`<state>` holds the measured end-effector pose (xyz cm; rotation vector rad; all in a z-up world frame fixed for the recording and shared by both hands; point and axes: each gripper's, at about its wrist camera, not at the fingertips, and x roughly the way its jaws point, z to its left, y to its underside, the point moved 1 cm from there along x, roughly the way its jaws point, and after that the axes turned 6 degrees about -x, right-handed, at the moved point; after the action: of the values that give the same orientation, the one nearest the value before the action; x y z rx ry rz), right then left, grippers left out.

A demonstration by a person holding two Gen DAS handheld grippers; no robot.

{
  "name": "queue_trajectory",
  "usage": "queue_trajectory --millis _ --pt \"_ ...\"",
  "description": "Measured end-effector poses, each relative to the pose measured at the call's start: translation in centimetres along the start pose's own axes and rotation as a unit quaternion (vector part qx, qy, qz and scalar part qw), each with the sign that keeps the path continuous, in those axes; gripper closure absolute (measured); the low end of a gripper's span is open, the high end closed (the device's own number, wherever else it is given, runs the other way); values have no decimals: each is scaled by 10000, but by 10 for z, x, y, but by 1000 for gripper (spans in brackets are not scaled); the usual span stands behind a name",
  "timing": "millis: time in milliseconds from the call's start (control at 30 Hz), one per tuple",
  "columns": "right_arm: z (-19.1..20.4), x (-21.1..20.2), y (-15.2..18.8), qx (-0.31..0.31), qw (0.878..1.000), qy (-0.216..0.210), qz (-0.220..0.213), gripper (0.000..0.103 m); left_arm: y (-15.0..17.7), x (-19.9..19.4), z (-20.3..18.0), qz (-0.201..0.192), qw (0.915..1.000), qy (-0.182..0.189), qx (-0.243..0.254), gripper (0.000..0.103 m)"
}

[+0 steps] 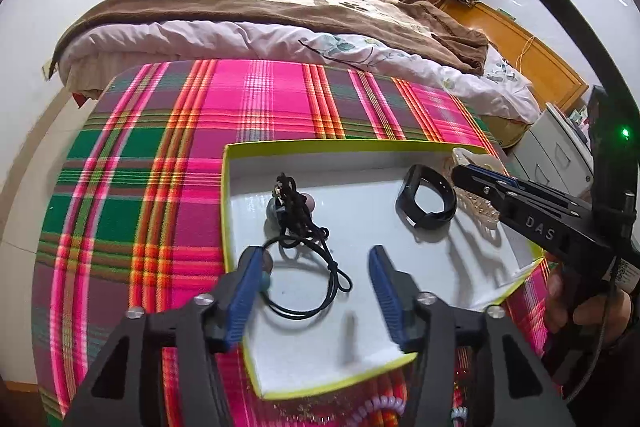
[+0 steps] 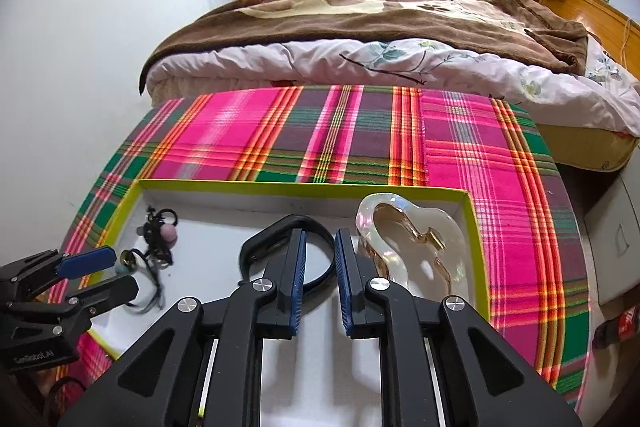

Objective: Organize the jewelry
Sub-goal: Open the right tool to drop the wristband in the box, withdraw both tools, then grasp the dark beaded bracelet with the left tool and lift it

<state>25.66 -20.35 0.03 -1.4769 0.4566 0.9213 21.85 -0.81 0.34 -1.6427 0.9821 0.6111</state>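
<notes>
A shallow white box with a lime-green rim (image 1: 320, 146) (image 2: 280, 185) sits on the plaid cloth. In it lie a black cord necklace with beads (image 1: 298, 223) (image 2: 158, 235), a black wristband (image 1: 426, 201) (image 2: 280, 227) and a pearly hair claw clip (image 2: 416, 251) (image 1: 478, 203). My left gripper (image 1: 316, 255) (image 2: 100, 267) is open and empty, hovering over the near part of the necklace cord. My right gripper (image 2: 320, 239) (image 1: 460, 171) is partly open and empty, just above the wristband, with the hair clip to its right.
The pink, green and orange plaid cloth (image 1: 200, 155) (image 2: 480, 167) covers the table. Beaded jewelry (image 1: 380, 407) lies on the cloth in front of the box. A bed with a brown blanket (image 1: 260, 7) (image 2: 380, 11) stands beyond the table. A white cabinet (image 2: 616, 235) is to the right.
</notes>
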Motion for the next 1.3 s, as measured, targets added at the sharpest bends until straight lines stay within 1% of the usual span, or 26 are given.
queue_trajectory --millis 33,133,433,567,733,833,967,1067,1167,1233,1300 --pt "0 -5 1 0 10000 -18 -35 84 1 -3 0 -30 10000 17 -12 41" --pt "1 -18 5 13 9999 -55 -140 80 5 -17 3 -145 9999 49 -64 41" --pt "3 -56 30 124 9989 -221 -397 79 26 -53 2 -392 9991 116 -65 40" --pt "3 -71 50 186 9982 -353 -451 79 38 -67 5 -448 9989 120 -76 39" --pt "3 -86 79 202 9978 -477 -418 79 57 -81 12 -466 9987 132 -155 39" --pt "5 -92 95 147 9981 -495 -339 79 72 -85 14 -398 9990 143 -157 36" --pt "8 -102 117 144 9980 -524 -315 79 98 -86 10 -239 9995 219 8 36" --pt "9 -109 130 154 9977 -569 -325 79 114 -81 2 -49 9996 237 165 36" --pt "13 -118 143 27 9980 -533 -340 79 130 -76 -10 125 9989 281 354 36" --pt "13 -125 151 -31 9982 -470 -368 79 137 -74 -14 167 9985 282 433 36" --pt "11 -130 159 -2 9983 -446 -381 79 142 -72 -18 200 9985 203 462 36"
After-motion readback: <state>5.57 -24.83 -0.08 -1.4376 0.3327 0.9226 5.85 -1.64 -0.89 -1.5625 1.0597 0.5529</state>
